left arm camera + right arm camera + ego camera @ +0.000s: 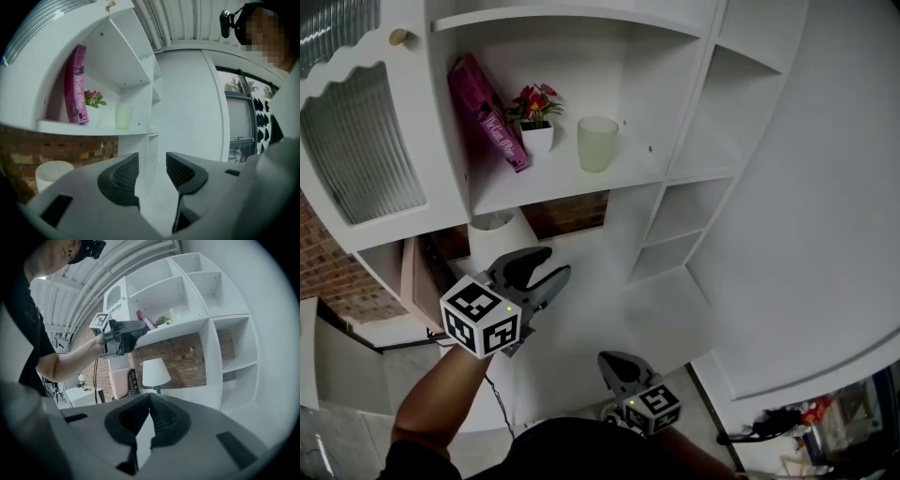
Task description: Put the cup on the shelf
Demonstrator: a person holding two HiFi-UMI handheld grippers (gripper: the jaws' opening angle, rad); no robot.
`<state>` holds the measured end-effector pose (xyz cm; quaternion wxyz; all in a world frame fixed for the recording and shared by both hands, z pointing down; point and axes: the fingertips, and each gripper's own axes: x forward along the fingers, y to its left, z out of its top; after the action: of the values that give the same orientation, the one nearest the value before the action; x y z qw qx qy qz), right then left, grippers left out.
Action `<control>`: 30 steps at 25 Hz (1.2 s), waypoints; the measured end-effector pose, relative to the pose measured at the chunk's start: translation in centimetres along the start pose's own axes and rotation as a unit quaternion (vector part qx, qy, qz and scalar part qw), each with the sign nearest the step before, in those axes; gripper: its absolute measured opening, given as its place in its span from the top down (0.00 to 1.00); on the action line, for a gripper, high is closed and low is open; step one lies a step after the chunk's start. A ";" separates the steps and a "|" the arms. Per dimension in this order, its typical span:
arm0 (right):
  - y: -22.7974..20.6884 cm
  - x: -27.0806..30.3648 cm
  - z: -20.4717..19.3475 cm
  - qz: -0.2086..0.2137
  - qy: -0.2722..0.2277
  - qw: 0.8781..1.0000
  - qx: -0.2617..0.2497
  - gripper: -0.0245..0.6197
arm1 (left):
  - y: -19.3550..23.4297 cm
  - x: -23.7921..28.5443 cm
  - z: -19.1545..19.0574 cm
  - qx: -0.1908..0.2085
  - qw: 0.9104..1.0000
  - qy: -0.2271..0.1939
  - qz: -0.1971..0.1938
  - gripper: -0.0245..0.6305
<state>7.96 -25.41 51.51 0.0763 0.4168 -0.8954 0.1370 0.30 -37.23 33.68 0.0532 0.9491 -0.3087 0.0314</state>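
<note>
A pale green translucent cup (pixel 597 142) stands upright on the white shelf (pixel 572 187), right of a small flower pot. In the left gripper view the cup (pixel 123 116) shows far ahead on the same shelf (pixel 93 127). My left gripper (pixel 553 264) hangs below and left of that shelf, well away from the cup; its jaws stand apart with nothing between them (pixel 152 159). My right gripper (pixel 614 361) is low, near my body, its jaws closed together and empty (pixel 150 397). In the right gripper view the left gripper (pixel 138 331) is up by the shelf.
A pink book (pixel 487 112) leans at the shelf's left end beside a white pot of red flowers (pixel 536 127). A white lamp shade (pixel 497 234) sits under the shelf before a brick wall. More open white compartments (pixel 694 225) lie to the right. A ribbed glass cabinet door (pixel 356 150) is at left.
</note>
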 end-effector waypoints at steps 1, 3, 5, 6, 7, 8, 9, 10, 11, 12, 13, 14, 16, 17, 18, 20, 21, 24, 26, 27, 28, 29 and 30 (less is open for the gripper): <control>0.0 0.0 0.0 -0.001 -0.002 1.000 0.003 0.95 | 0.0 -0.5 -0.8 -0.008 1.000 0.000 0.003 0.69; 0.0 0.0 0.2 -0.003 -0.006 1.000 0.003 0.95 | -0.3 -1.3 -2.4 -0.027 1.000 -0.001 0.007 0.72; 0.1 -0.1 0.4 -0.004 -0.007 1.000 0.000 0.95 | -0.4 -2.0 -4.1 -0.043 0.999 0.001 0.014 0.77; 0.1 -0.1 0.5 -0.005 -0.008 1.000 0.000 0.95 | -0.5 -2.3 -4.9 -0.048 0.999 0.002 0.020 0.79; 0.1 -0.1 0.6 -0.004 -0.011 1.000 0.001 0.95 | -0.5 -2.5 -5.6 -0.054 0.998 0.004 0.024 0.80; 0.1 -0.1 0.5 -0.003 -0.013 1.000 0.001 0.95 | -0.5 -2.7 -6.2 -0.059 0.998 0.005 0.028 0.81; 0.1 -0.1 0.5 -0.003 -0.014 1.000 0.002 0.95 | -0.5 -3.0 -6.8 -0.064 0.997 0.005 0.033 0.83; 0.1 0.0 0.4 -0.003 -0.015 1.000 0.002 0.95 | -0.5 -3.2 -7.3 -0.067 0.997 0.006 0.037 0.84; 0.0 0.0 0.4 -0.003 -0.016 1.000 0.002 0.95 | -0.5 -3.4 -7.9 -0.067 0.997 0.008 0.043 0.86; 0.0 0.0 0.4 -0.004 -0.016 1.000 0.001 0.95 | -0.5 -3.6 -8.3 -0.066 0.997 0.009 0.050 0.87; 0.0 0.0 0.5 -0.004 -0.016 1.000 -0.002 0.95 | -0.5 -3.8 -8.8 -0.064 0.996 0.011 0.056 0.89; 0.0 0.0 0.5 -0.004 -0.017 1.000 -0.005 0.95 | -0.4 -4.1 -9.3 -0.059 0.996 0.012 0.064 0.90; 0.0 0.0 0.6 -0.005 -0.020 1.000 -0.005 0.95 | -0.4 -4.5 -10.0 -0.045 0.996 0.015 0.081 0.93; 0.0 0.0 0.7 -0.006 -0.021 1.000 -0.006 0.95 | -0.5 -4.7 -10.3 -0.038 0.995 0.014 0.088 0.94; -0.1 0.0 0.7 -0.007 -0.022 1.000 -0.006 0.95 | -0.6 -4.9 -10.6 -0.032 0.995 0.014 0.094 0.94; -0.1 0.0 0.7 -0.006 -0.023 1.000 -0.005 0.95 | -1.0 -5.2 -11.2 -0.022 0.995 0.015 0.101 0.95; -0.1 0.0 0.6 -0.005 -0.022 1.000 -0.006 0.95 | -1.2 -5.3 -11.5 -0.019 0.995 0.016 0.101 0.95; -0.1 0.0 0.4 -0.005 -0.021 1.000 -0.001 0.95 | -2.2 -5.4 -12.3 -0.009 0.995 0.022 0.095 0.95; -0.1 0.1 0.3 -0.006 -0.019 1.000 -0.001 0.95 | -2.8 -5.6 -13.1 -0.009 0.995 0.029 0.091 0.95; -0.1 0.1 0.2 -0.005 -0.018 1.000 -0.003 0.95 | -3.0 -5.8 -13.5 -0.012 0.995 0.032 0.090 0.95; -0.2 0.1 0.2 -0.004 -0.017 1.000 0.000 0.95 | -3.2 -5.9 -13.9 -0.016 0.995 0.033 0.088 0.95; -0.2 0.1 0.1 -0.003 -0.016 1.000 0.009 0.95 | -3.4 -6.0 -14.3 -0.021 0.995 0.034 0.088 0.95; -0.2 0.1 0.1 -0.002 -0.017 1.000 0.019 0.96 | -3.5 -6.1 -14.6 -0.026 0.995 0.035 0.088 0.95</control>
<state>8.00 -25.62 51.48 0.0535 0.4221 -0.8929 0.1472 -3.01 -29.10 47.32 0.0858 0.9149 -0.3896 0.0609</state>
